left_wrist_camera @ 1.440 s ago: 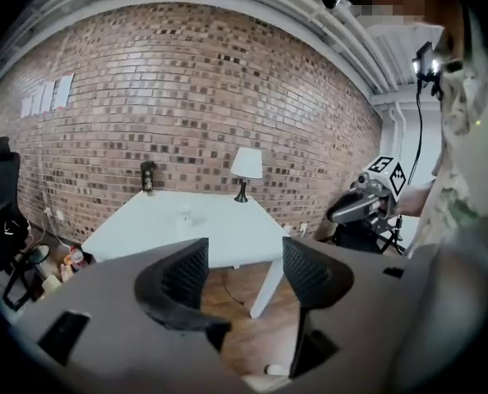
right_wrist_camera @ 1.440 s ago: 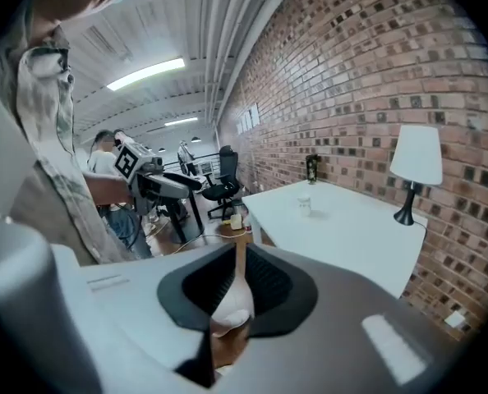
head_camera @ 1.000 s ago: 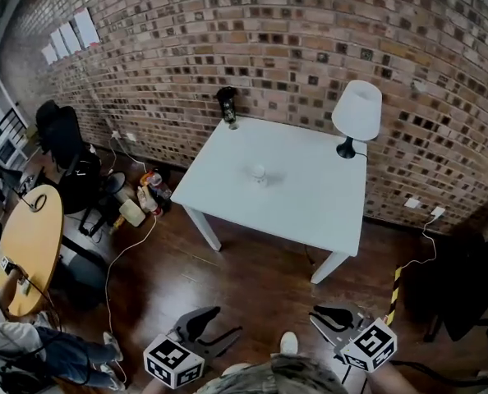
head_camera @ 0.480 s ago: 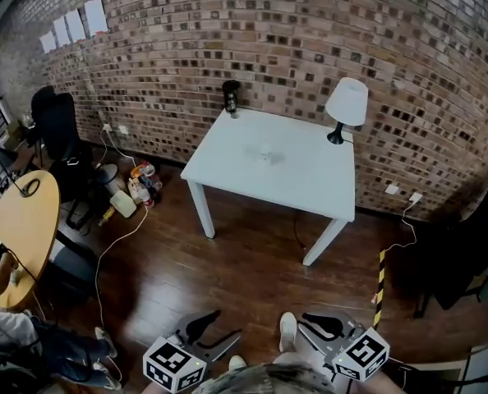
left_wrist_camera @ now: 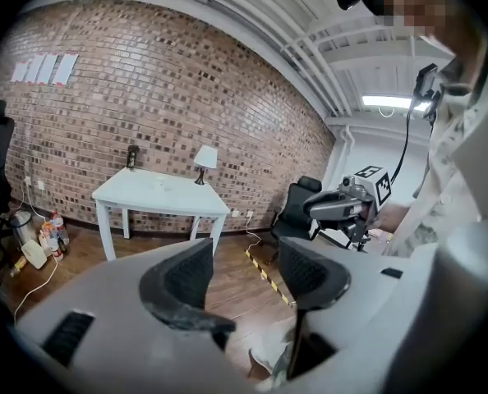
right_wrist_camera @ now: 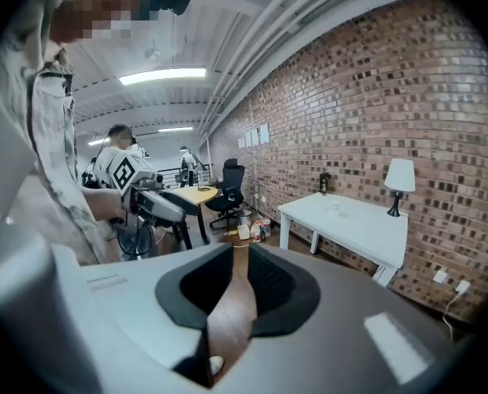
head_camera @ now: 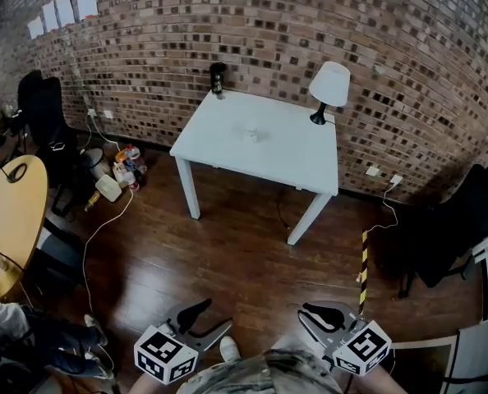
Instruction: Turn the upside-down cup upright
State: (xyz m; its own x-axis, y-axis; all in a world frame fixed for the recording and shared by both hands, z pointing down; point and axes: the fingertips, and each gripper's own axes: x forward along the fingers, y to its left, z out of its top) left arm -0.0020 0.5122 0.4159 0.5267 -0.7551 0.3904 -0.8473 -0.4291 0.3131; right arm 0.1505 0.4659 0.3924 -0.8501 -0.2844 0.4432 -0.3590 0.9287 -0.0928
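A white table [head_camera: 269, 158] stood against a brick wall [head_camera: 252, 23], well away from the person across a stretch of dark wooden floor [head_camera: 227, 261]. The cup [head_camera: 252, 132], a tiny white shape, sat near the middle of the tabletop, too small to tell which way up it was. A white lamp [head_camera: 329, 89] stood at the table's far right corner and a dark bottle [head_camera: 218, 79] at its far left corner. Left of the table lay a clutter of containers [head_camera: 117, 171] and a pale cable [head_camera: 104, 228] trailing over the floor, near a black office chair [head_camera: 43, 113] and a round yellow table [head_camera: 10, 212]. A yellow-and-black striped strip [head_camera: 363, 269] ran along the floor on the right, beside another black chair [head_camera: 458, 228].

Both tongs were held low, close to the person's body. The left gripper [head_camera: 214, 316] had its jaws spread wide, with nothing between them. The right gripper [head_camera: 306, 313] had its jaws parted by a narrower gap, also empty.
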